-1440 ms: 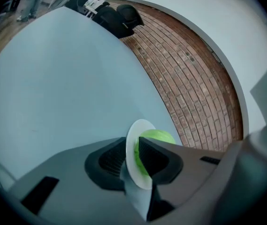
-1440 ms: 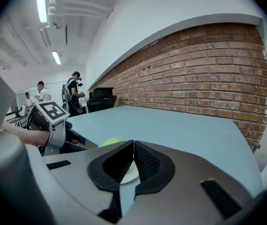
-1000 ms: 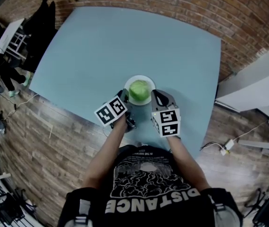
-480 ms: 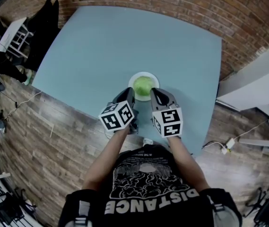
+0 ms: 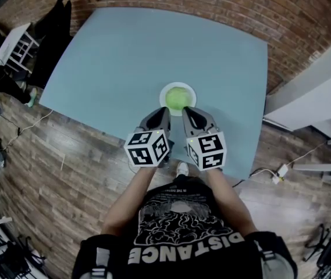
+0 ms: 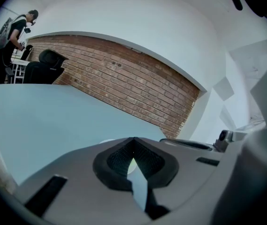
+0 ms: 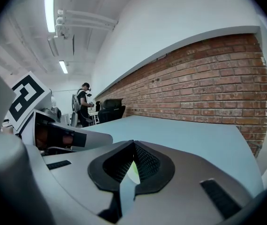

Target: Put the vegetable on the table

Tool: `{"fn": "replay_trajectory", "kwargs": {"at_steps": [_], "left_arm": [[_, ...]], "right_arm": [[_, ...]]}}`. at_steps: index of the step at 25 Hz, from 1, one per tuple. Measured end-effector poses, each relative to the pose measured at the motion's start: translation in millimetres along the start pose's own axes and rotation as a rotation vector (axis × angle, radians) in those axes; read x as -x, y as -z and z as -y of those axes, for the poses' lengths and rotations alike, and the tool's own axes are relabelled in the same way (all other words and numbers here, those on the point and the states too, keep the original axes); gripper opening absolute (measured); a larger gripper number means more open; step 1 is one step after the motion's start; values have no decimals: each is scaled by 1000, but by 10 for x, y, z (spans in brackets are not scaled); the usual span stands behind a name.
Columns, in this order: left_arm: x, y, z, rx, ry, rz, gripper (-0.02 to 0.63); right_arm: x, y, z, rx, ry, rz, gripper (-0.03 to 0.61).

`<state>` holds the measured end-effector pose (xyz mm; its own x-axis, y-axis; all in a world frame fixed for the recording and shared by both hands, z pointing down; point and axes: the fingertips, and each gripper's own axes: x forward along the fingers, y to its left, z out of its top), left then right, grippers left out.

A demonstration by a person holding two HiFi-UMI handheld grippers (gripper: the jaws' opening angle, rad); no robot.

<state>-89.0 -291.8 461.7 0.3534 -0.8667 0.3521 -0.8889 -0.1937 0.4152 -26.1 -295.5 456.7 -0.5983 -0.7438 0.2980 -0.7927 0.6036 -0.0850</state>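
Note:
A round green vegetable (image 5: 177, 97) sits on a small white plate (image 5: 166, 91) on the light blue table (image 5: 148, 45), near its front edge. My left gripper (image 5: 163, 113) and right gripper (image 5: 187, 111) lie side by side just in front of the plate, pointing at it, neither touching it. Both are shut with nothing between the jaws. In the left gripper view, the left gripper (image 6: 133, 142) has its tips together, and a pale sliver shows through the slit below. The right gripper (image 7: 133, 145) looks the same in its own view, with a green sliver of the vegetable (image 7: 132, 171) behind.
A brick wall (image 5: 223, 4) runs behind the table. A black chair (image 5: 54, 28) and a white desk (image 5: 11, 42) stand at the left. White furniture (image 5: 310, 97) stands at the right. A cable and plug (image 5: 280, 171) lie on the wooden floor. A person (image 7: 82, 104) stands far off.
Both grippers have drawn back from either side of the vegetable toward the table's front edge. The vegetable stays on its plate.

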Motion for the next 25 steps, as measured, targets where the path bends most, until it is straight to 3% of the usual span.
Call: {"fn": "replay_trajectory", "kwargs": {"at_steps": [8, 15, 25], "left_arm": [[348, 40, 169, -97, 33, 5, 0], [630, 110, 359, -122, 79, 12, 0], [942, 272, 478, -172, 80, 14, 0]], "right_arm": [[286, -49, -297, -6, 3, 10, 9], [541, -100, -519, -16, 3, 33, 9], [844, -44, -765, -21, 2, 45, 9]]}}
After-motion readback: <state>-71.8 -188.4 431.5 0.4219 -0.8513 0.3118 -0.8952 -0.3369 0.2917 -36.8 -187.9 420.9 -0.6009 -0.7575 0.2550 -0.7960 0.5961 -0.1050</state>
